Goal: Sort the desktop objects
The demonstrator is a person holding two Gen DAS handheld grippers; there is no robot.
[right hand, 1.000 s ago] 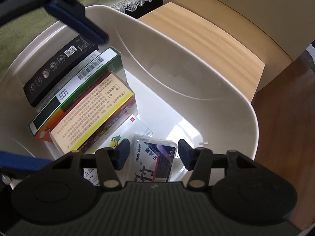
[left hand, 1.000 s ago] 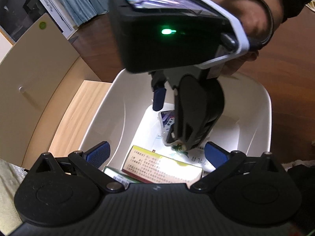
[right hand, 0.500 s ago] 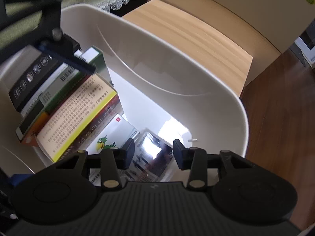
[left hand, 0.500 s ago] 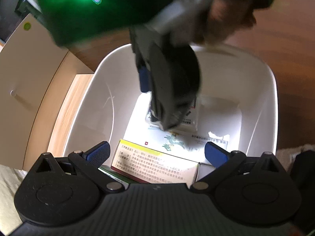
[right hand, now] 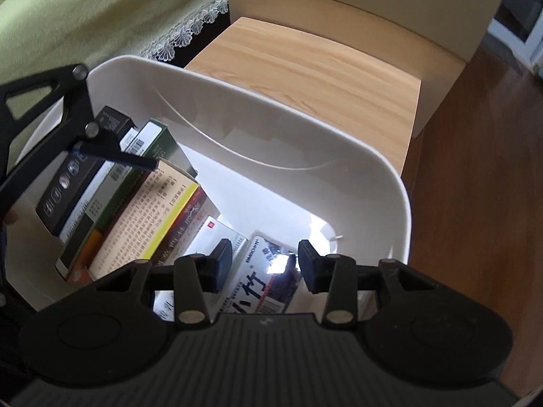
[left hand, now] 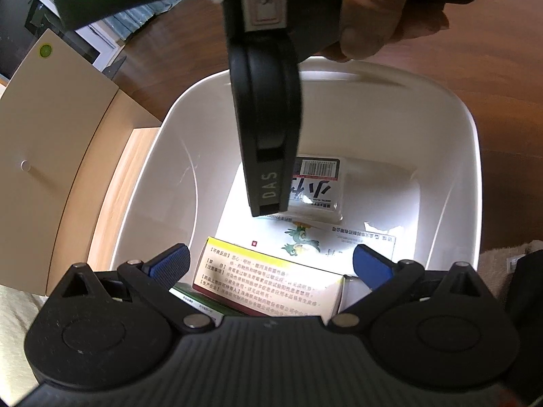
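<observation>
Reaching steeply down into a white plastic bin [right hand: 305, 156], the right gripper [right hand: 265, 264] straddles a clear-wrapped packet with a barcode label [right hand: 268, 281], its jaws partly closed with a pad on either side; whether the pads actually press the packet cannot be told from the right wrist view. In the left wrist view the same packet [left hand: 317, 186] lies flat on the bin floor at about 12 o'clock from the left gripper [left hand: 269, 264], which hangs wide open and empty over a yellow-topped medicine box [left hand: 268, 285].

Judging by its glossy film and flat shape, the packet looks light, somewhat slippery and liable to flex; a hold across its short sides near the middle seems safest. It rests partly on a white carton printed with a green parrot [left hand: 305, 240], so it may slide when lifted.

At 9 to 10 o'clock in the right wrist view, boxes stand packed on edge: a black one [right hand: 78, 173], a green one [right hand: 149, 149] and the yellow-topped one [right hand: 149, 217]. A person's hand [left hand: 383, 10] grips the right tool at 1 o'clock in the left view.

Beyond the bin's rim sit a pale wooden cabinet [right hand: 322, 64] at 12 o'clock, a dark brown wood floor [right hand: 475, 169] at 3 o'clock and a green cloth with lace trim [right hand: 85, 10] at 11 o'clock.
</observation>
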